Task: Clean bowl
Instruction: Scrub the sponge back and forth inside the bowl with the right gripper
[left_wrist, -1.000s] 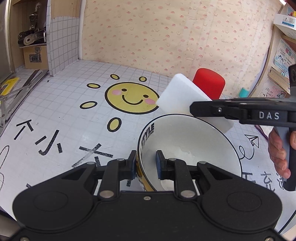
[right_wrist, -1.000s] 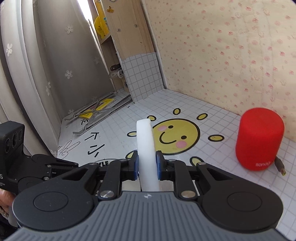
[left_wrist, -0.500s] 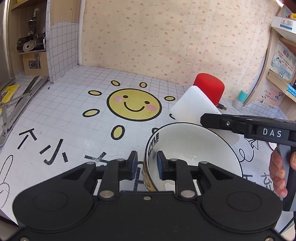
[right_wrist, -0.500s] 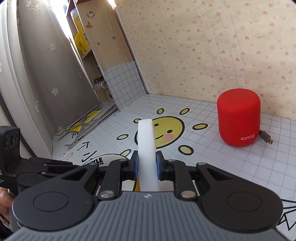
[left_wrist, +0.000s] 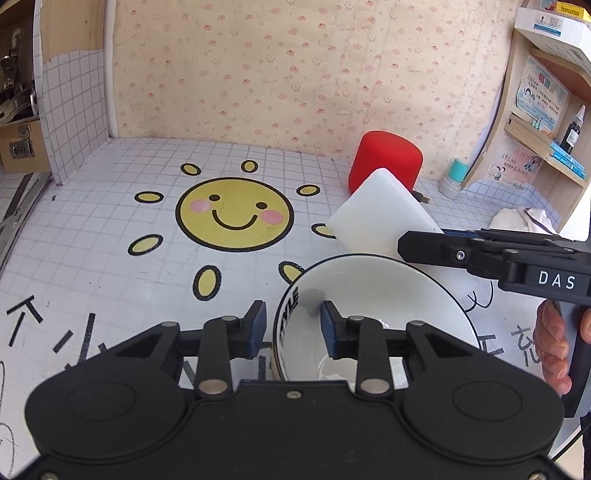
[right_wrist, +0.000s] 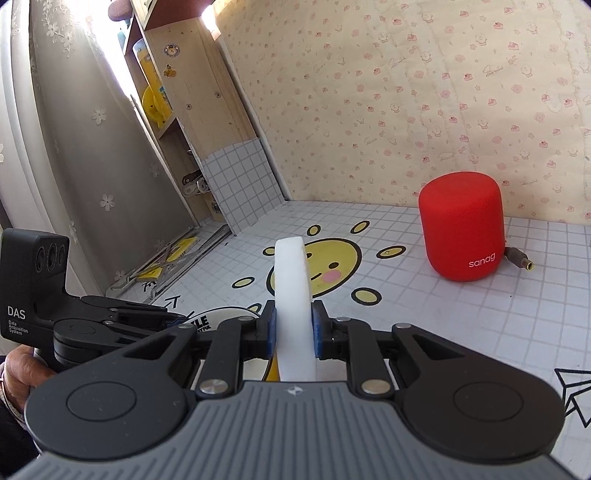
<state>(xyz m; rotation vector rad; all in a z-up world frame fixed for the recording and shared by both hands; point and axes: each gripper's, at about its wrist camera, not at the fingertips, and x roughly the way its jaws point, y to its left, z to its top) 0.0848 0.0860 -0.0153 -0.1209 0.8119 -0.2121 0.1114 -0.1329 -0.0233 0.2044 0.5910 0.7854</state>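
A white bowl (left_wrist: 373, 306) with black lettering on its outside sits on the table, low in the left wrist view. My left gripper (left_wrist: 293, 319) is open, its fingers either side of the bowl's left rim without pressing it. My right gripper (right_wrist: 293, 326) is shut on a white sponge block (right_wrist: 293, 295), held edge-on. In the left wrist view the sponge (left_wrist: 380, 221) hangs just beyond the bowl's far rim, held from the right. Only a sliver of the bowl's lettered rim (right_wrist: 201, 323) shows in the right wrist view.
A red cylindrical speaker (left_wrist: 386, 162) with a cable plug (right_wrist: 521, 260) stands near the back wall. A sun-face print (left_wrist: 234, 214) marks the gridded table. Wooden shelves (left_wrist: 543, 122) stand at right, a small teal-capped bottle (left_wrist: 456, 179) beside them. A white cloth (left_wrist: 521, 219) lies far right.
My left gripper has opened off the bowl's rim; it was shut on it one second ago. The bowl has settled lower. The sponge has drawn back from over the bowl.
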